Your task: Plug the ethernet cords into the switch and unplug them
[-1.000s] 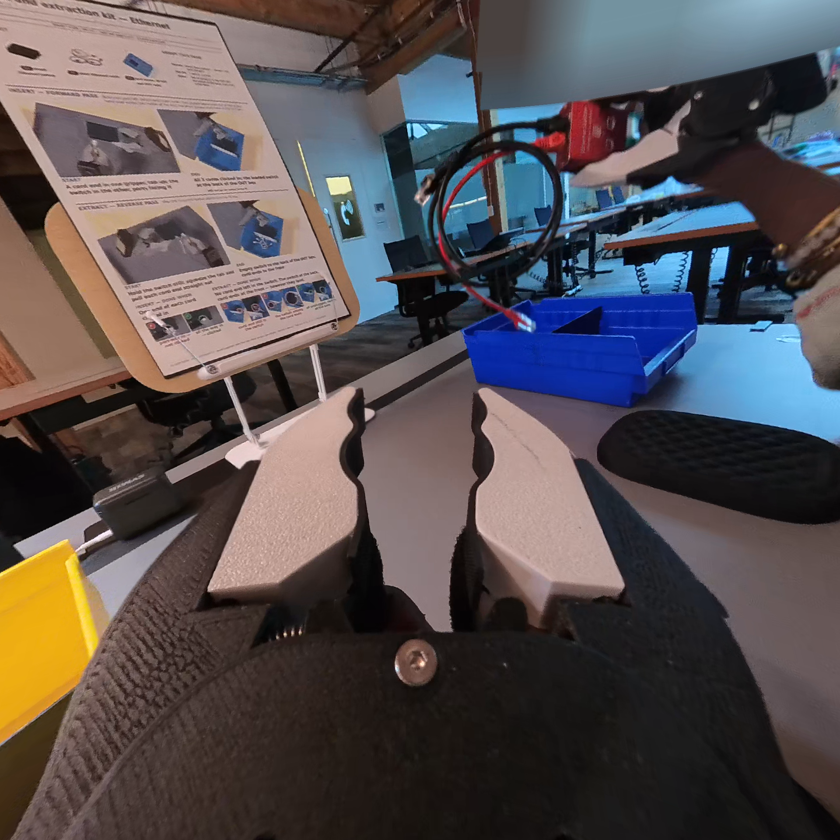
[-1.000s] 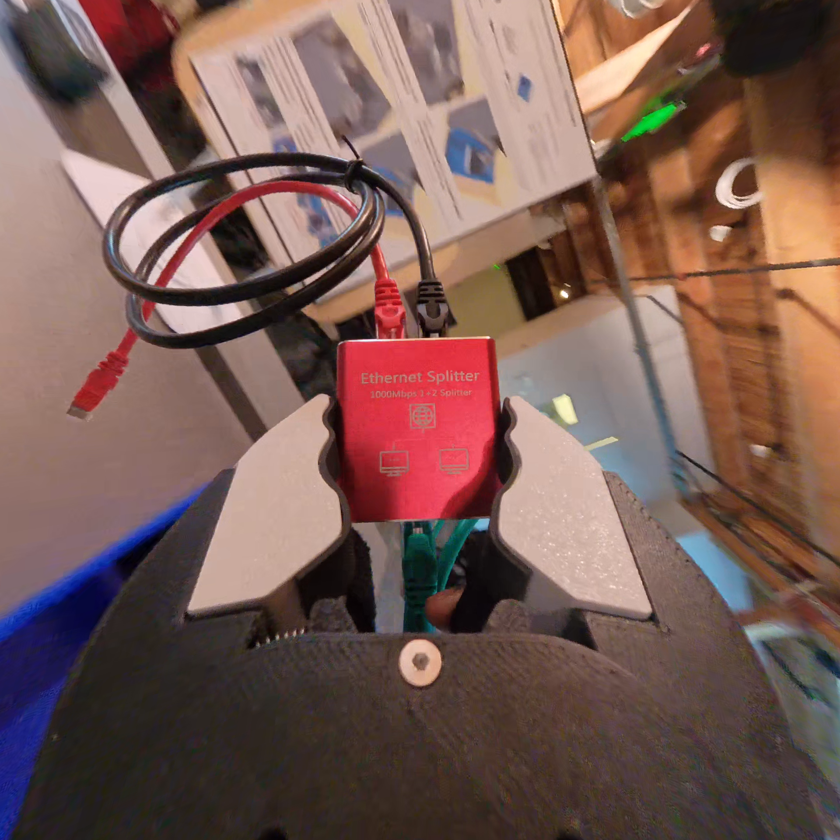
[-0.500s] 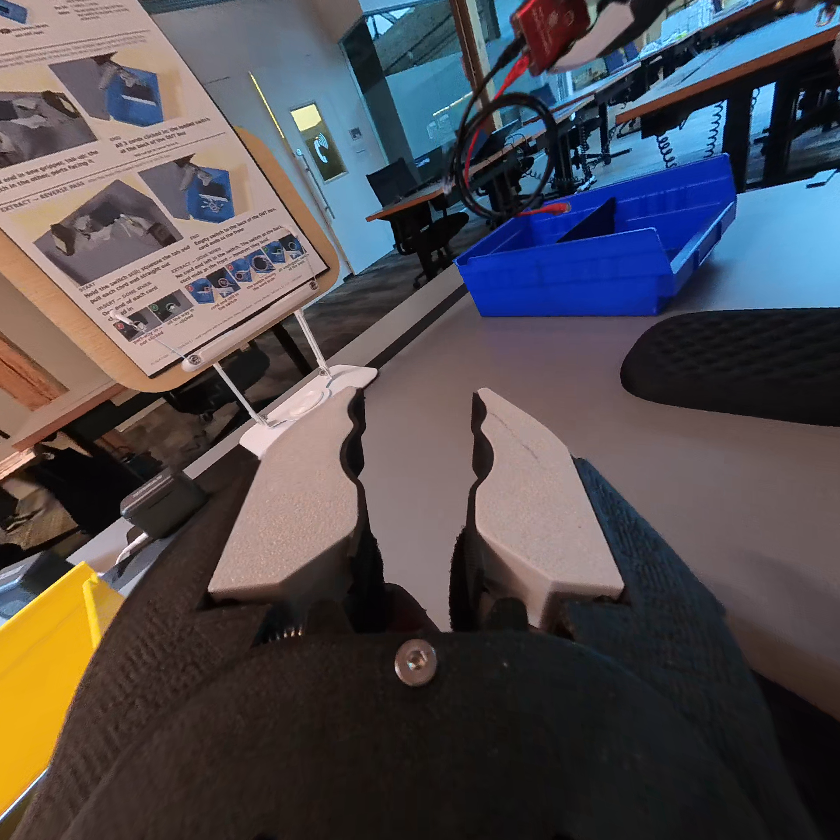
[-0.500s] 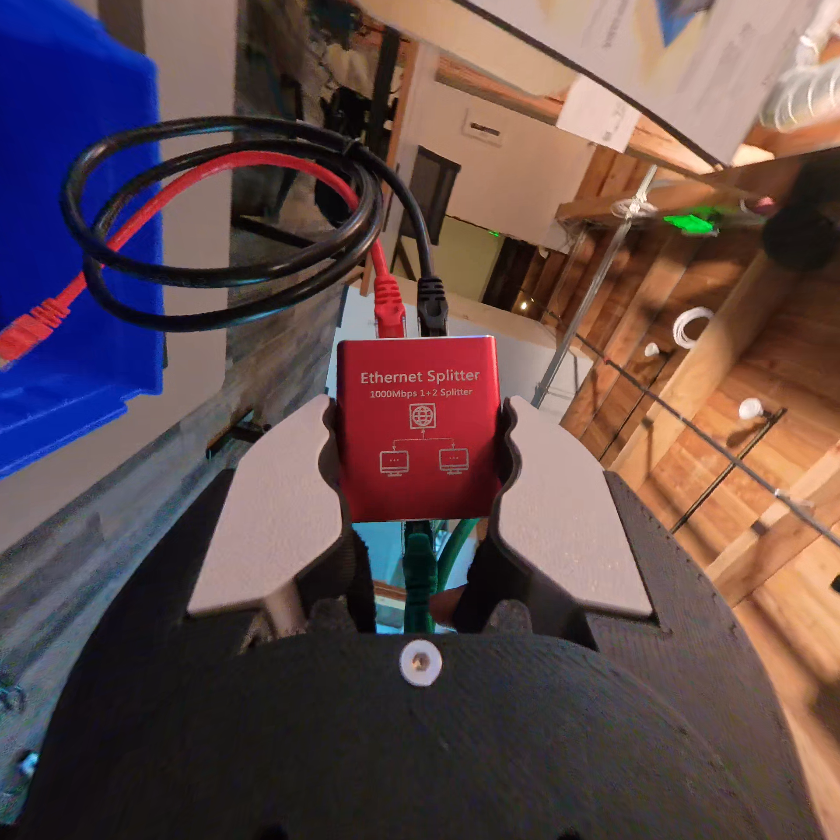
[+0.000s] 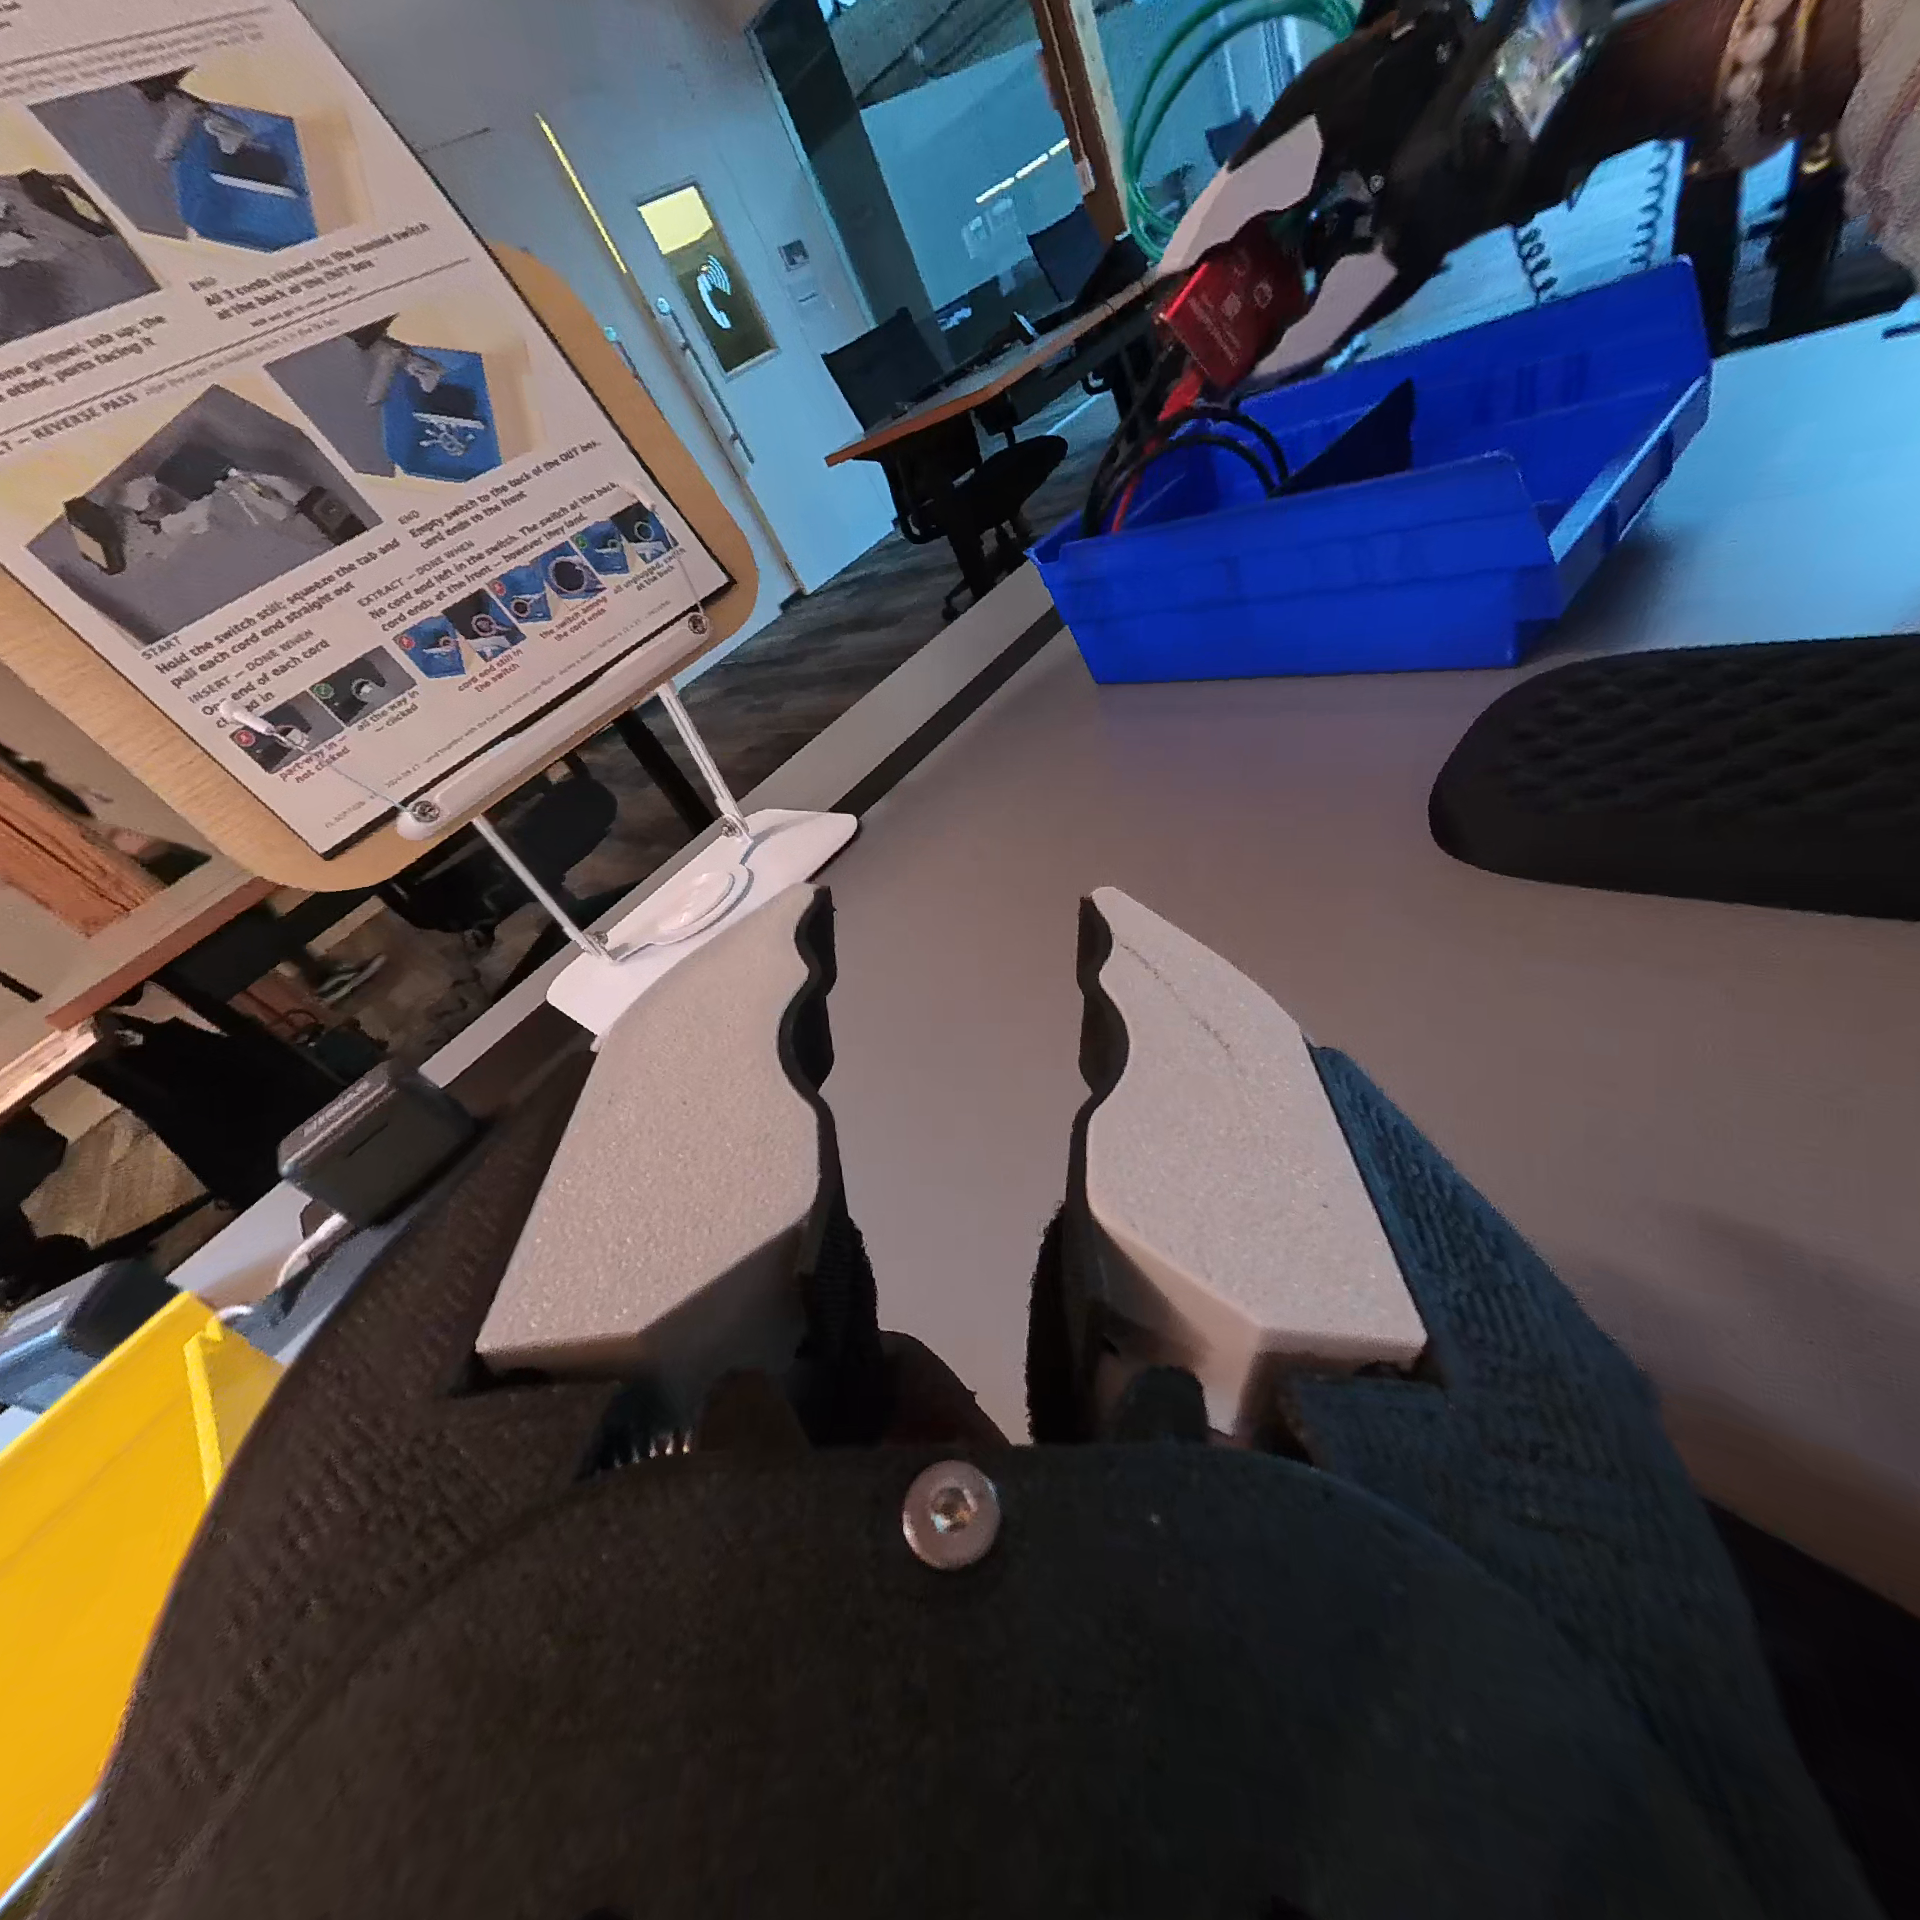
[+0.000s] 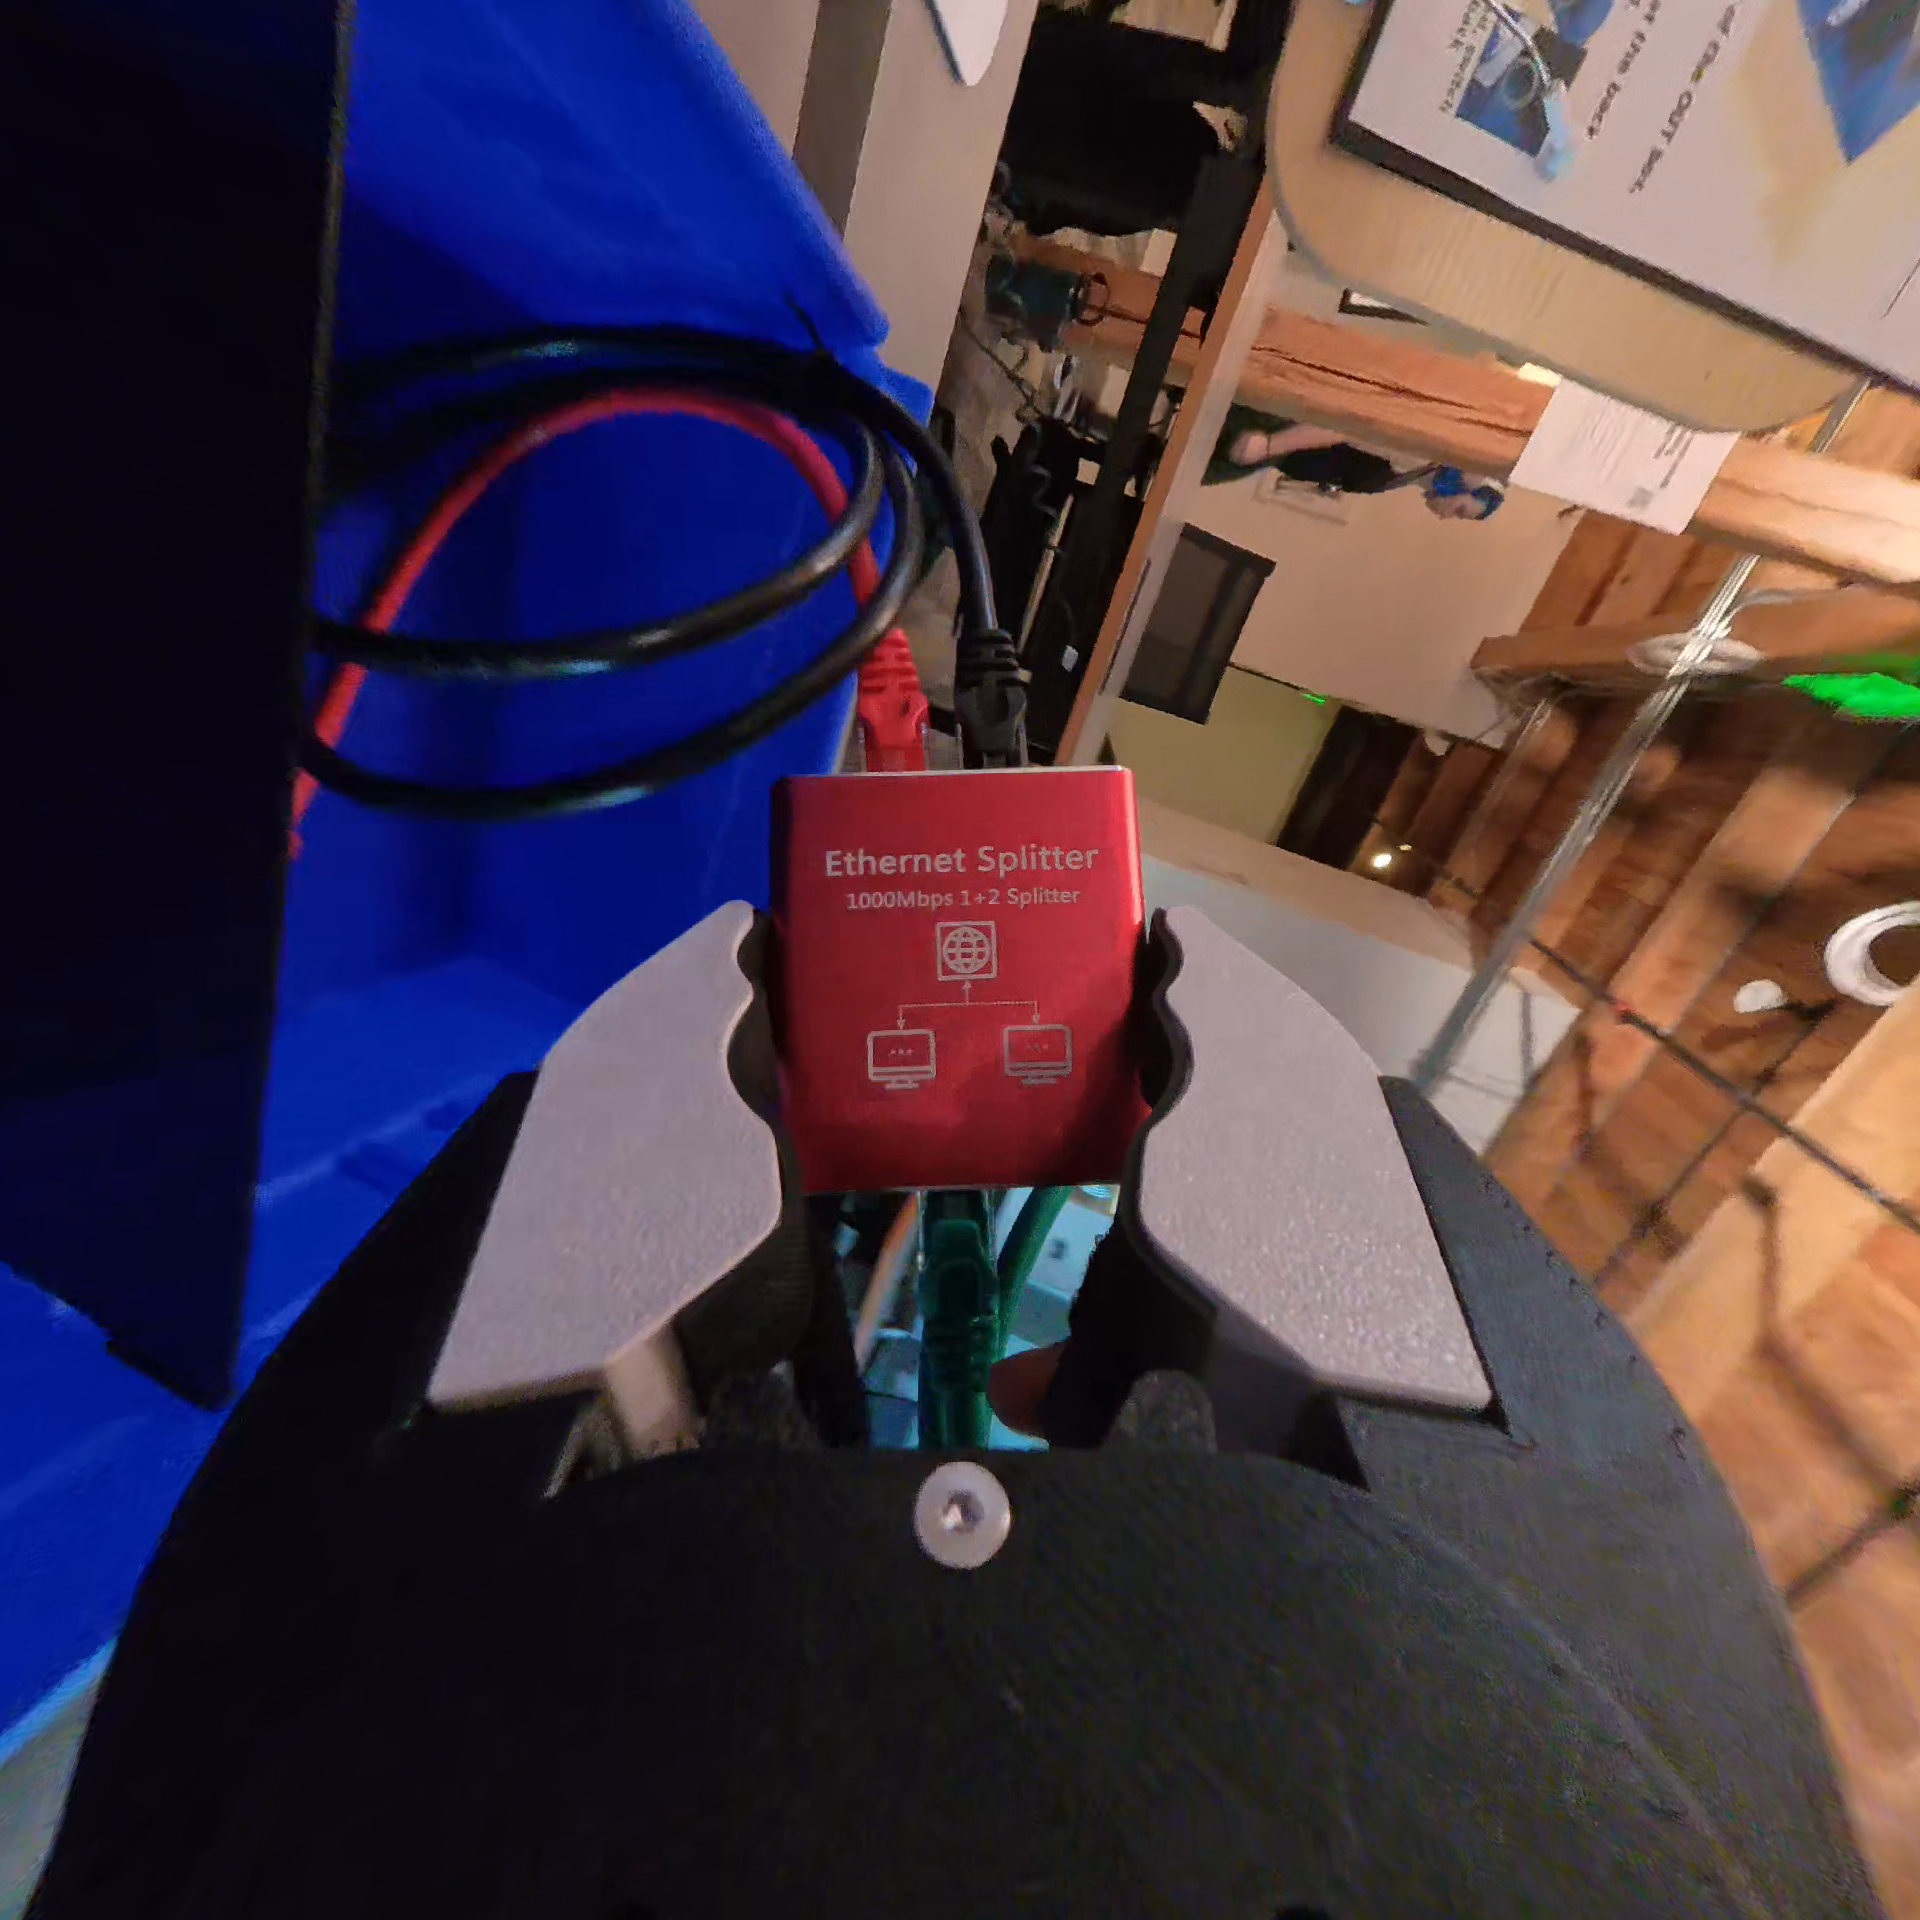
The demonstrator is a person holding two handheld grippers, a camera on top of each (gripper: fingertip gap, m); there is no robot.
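The right gripper (image 6: 961, 1023) clamps the small red metal switch (image 6: 961, 987) lengthwise, corded end aimed down into the blue plastic bin (image 5: 1382, 540) — the left gripper (image 5: 951, 997), part-open and empty, sits well apart

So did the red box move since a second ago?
Yes. In the left wrist view the red box has come down toward the blue bin, its looped cords now dipping inside it.

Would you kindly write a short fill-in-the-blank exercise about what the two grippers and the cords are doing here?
1. The right gripper is shut on the ____ switch.
2. The left gripper holds ____.
3. The red cord and the ____ cord are plugged in side by side.
4. The cords hang into the ____ bin.

Answers: red; nothing; black; blue
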